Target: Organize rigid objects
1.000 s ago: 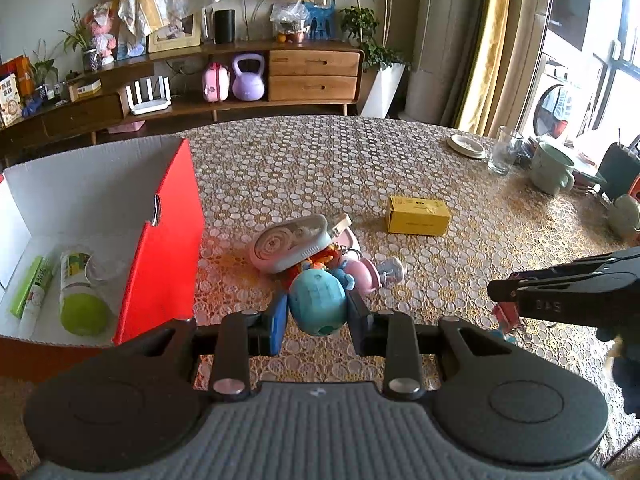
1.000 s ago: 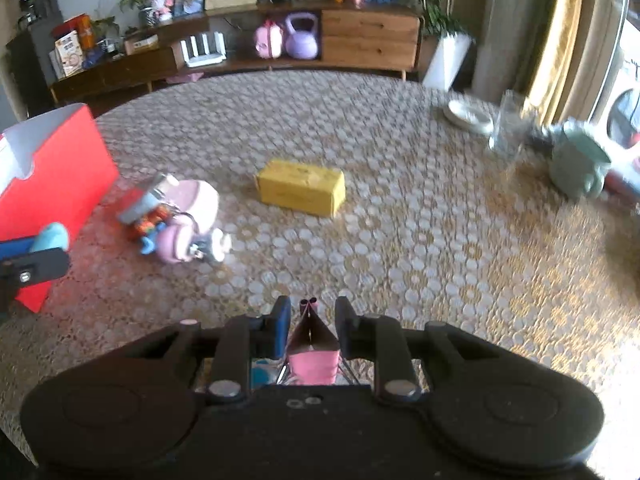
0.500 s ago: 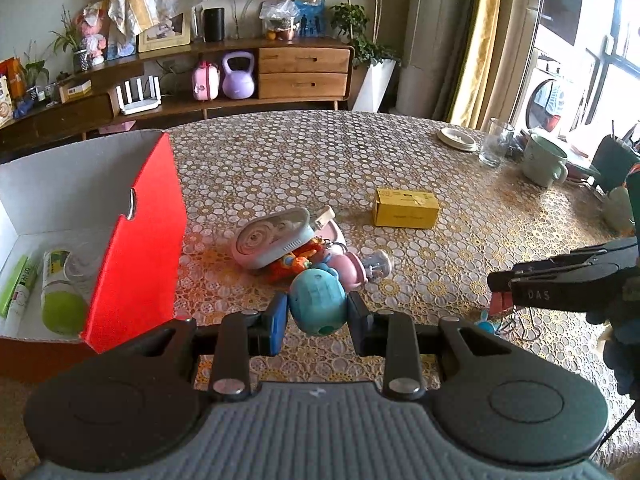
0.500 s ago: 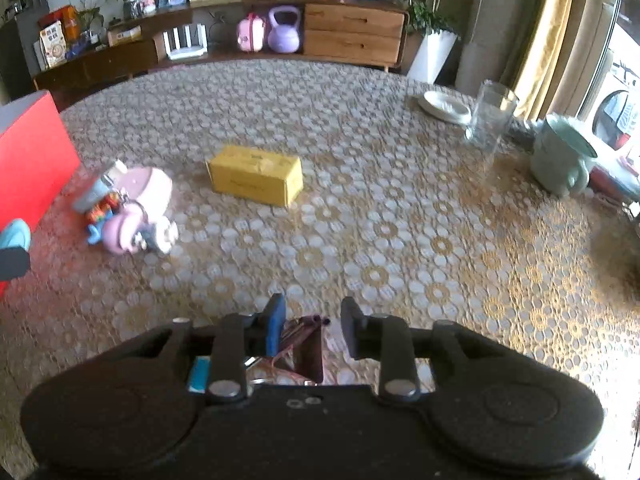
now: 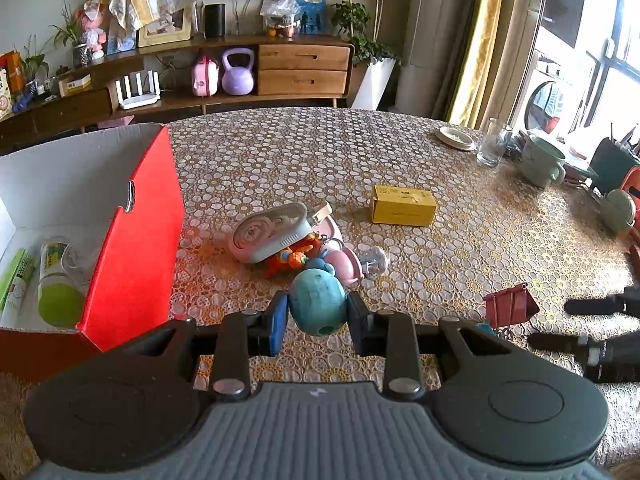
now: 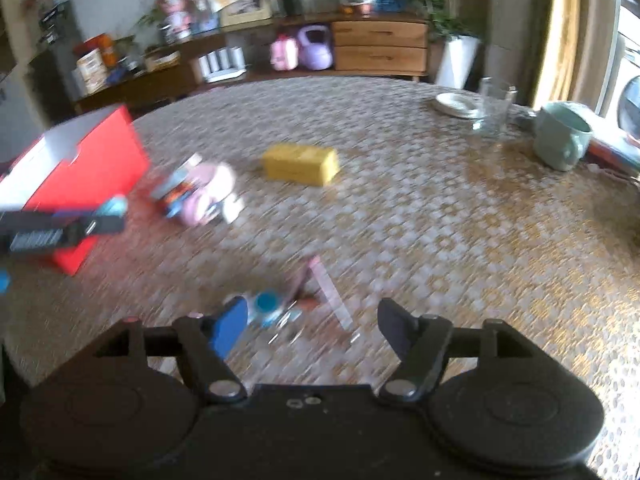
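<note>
The left gripper [image 5: 318, 316] is clamped on a round blue toy [image 5: 318, 306], both pads pressing its sides, above the near part of the table [image 5: 320, 152]. Just beyond it a heap lies on the lace cloth: a pink-and-white tape dispenser [image 5: 270, 236], a pink figure [image 5: 345, 266] and small orange pieces touching one another. Toward the table's middle sits a yellow box [image 5: 402, 211], apart from the heap. At the left edge stands an open red box [image 5: 136, 240]; only the left wrist view looks into it, showing a green-capped bottle [image 5: 56, 280] and a green-and-white tube [image 5: 18, 276] with print too small to read.

The right gripper [image 6: 312, 330] stands with jaws wide apart and nothing between the pads; they have just been opening. A pink binder clip [image 5: 510, 306], which those jaws pinched a second ago, now lies on the cloth near the table's near right edge, with a small blue piece [image 6: 266, 302] beside it. The right wrist view is motion-blurred, so the clip is clearer from the left. White lettering on the left gripper's finger [image 6: 60, 230], seen from the right, is unreadable.

Along the far right edge are a white saucer [image 5: 456, 138], a clear glass [image 5: 493, 146] and a pale green mug [image 5: 542, 162].
</note>
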